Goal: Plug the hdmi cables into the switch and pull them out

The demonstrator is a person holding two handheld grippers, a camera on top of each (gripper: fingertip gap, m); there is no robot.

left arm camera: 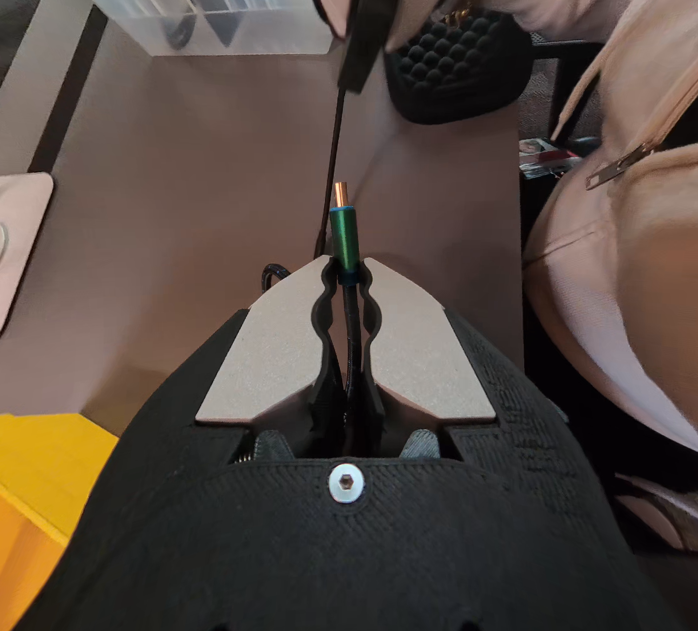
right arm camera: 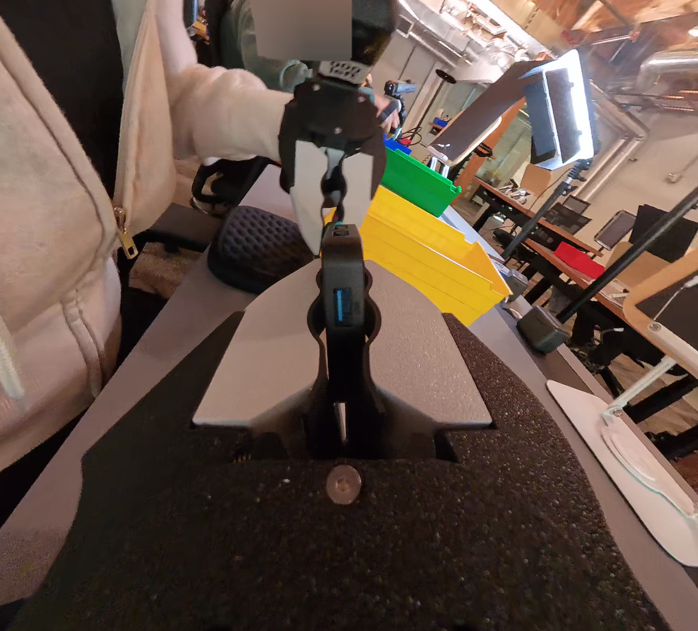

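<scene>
1. My left gripper clamps the green metal HDMI plug, copper tip forward.
2. My right gripper grips the slim black plastic switch upright, just ahead of the plug.
3. Insertion step, I judge: next, align tip with port.

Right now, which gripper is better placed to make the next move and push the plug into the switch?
Left, probably. The left gripper is shut on the green HDMI plug, whose copper tip is bare and points forward, free to advance. The right gripper is shut on the black switch, so it can only brace.
</scene>
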